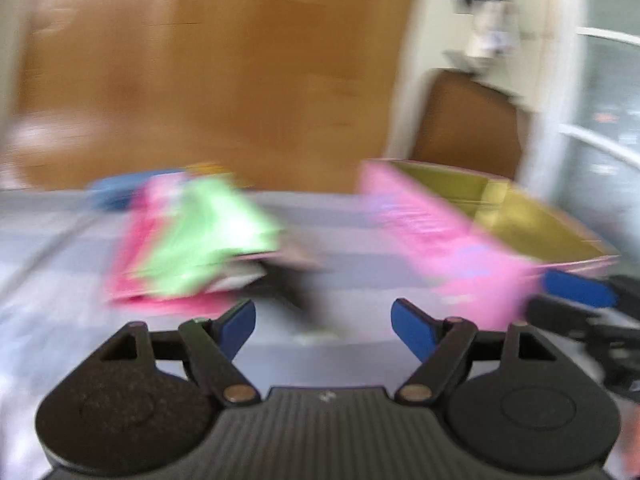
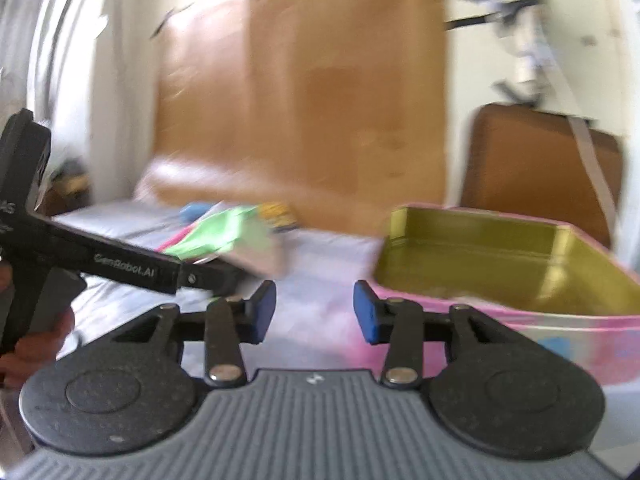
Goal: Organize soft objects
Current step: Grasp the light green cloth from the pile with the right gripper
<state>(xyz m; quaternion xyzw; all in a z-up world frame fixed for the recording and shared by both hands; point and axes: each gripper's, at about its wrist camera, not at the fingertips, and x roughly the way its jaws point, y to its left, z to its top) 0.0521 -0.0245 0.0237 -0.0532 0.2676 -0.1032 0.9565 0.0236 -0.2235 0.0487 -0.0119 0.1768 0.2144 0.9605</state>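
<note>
Both views blurred by motion; fine detail not readable.

Left wrist view, left to right: pile of soft cloths [image 1: 192,240] lying on the pale bed cover [image 1: 52,248], green piece on top, pink beneath, a blue item at the far edge (kinds of cloth not distinguishable). Something dark at the pile's near right corner, unidentifiable. Left gripper [image 1: 324,326] at bottom centre, blue pads spread wide, nothing between them, tips near the pile but apart from it. To the right, open box [image 1: 448,240] with pink outer walls and yellow-green interior, resting on the same cover, well apart from the pile. At far right, blue pad and black links of the right gripper [image 1: 580,290], just beside the box's near corner.

Right wrist view, left to right: a hand [image 2: 36,344] at the left edge, gripping the black handle of the left gripper, whose body reaches across toward the pile [image 2: 228,236]; its tips hidden behind the frame of the near tool. Right gripper [image 2: 315,312] at bottom centre, pads parted with a clear gap, nothing pinched, bed cover [image 2: 316,256] visible between. Box [image 2: 520,312] at right, interior appearing bare, right pad just beside its near left corner (contact not determinable). Brown board [image 2: 320,92] upright behind.
</note>
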